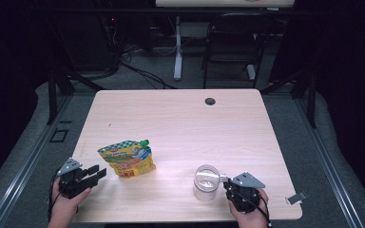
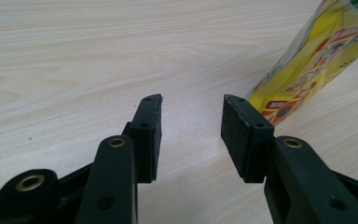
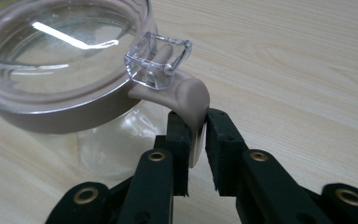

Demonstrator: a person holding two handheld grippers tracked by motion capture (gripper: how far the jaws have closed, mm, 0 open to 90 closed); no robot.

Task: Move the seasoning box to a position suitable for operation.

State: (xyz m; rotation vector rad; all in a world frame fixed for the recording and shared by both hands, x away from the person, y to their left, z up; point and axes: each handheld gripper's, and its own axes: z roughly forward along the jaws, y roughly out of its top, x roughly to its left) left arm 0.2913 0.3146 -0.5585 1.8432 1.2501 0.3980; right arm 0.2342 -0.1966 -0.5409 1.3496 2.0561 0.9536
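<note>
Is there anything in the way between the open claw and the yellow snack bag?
Nothing visible. The left gripper is open, with bare light wooden table between its jaws and the yellow pouch with the green cap, which stands just ahead, slightly to one side.

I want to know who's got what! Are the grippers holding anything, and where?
The right hand-held gripper pinches the jar's beige lid tab. The left hand-held gripper is open beside the pouch.
</note>
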